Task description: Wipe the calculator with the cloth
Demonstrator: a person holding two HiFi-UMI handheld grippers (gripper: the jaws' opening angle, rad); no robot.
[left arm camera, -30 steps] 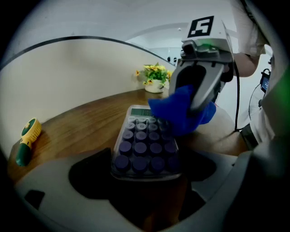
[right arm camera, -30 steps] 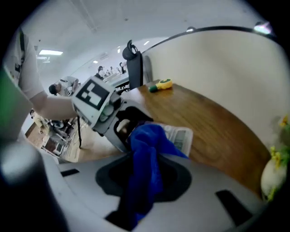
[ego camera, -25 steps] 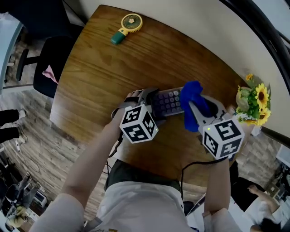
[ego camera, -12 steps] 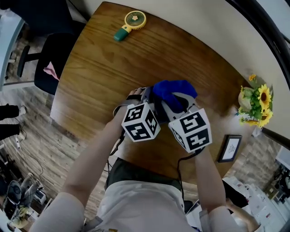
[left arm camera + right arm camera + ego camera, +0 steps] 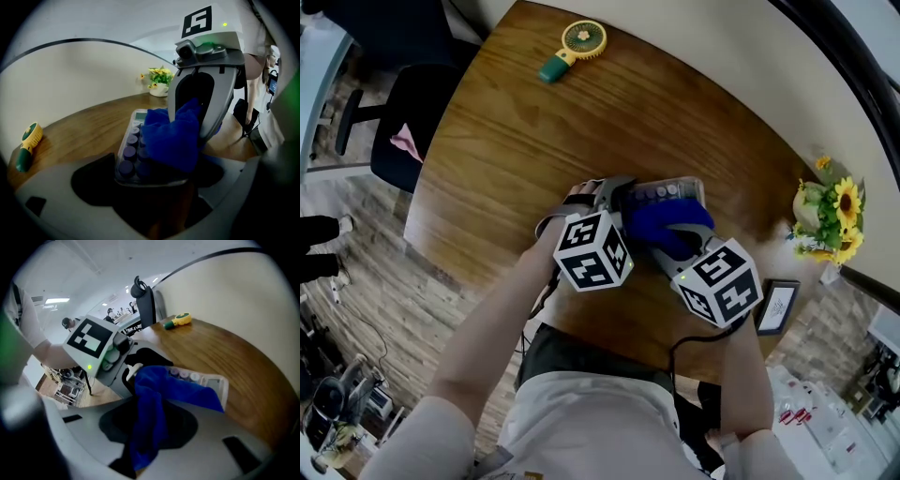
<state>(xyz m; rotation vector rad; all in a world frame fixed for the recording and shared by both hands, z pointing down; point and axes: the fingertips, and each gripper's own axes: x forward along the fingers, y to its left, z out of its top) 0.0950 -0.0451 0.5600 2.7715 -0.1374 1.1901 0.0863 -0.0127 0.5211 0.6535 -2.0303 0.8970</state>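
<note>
In the head view my left gripper (image 5: 614, 204) is shut on the near end of the grey calculator (image 5: 667, 190), holding it just above the wooden table (image 5: 516, 131). My right gripper (image 5: 677, 240) is shut on the blue cloth (image 5: 668, 223), which lies pressed over the calculator's keys. In the left gripper view the cloth (image 5: 171, 136) covers the right part of the calculator (image 5: 131, 140), with one column of keys and the display showing. From the right gripper view the cloth (image 5: 152, 408) hangs from the jaws and drapes onto the calculator (image 5: 211, 380).
A yellow and green hand fan (image 5: 567, 47) lies at the table's far side. Sunflowers in a pot (image 5: 825, 211) and a small picture frame (image 5: 776, 307) stand at the right end. An office chair (image 5: 398, 131) sits beyond the left edge.
My right gripper swept the cloth from the calculator's right end leftwards over the keys, then drew back towards me. The left gripper and calculator stayed put.
</note>
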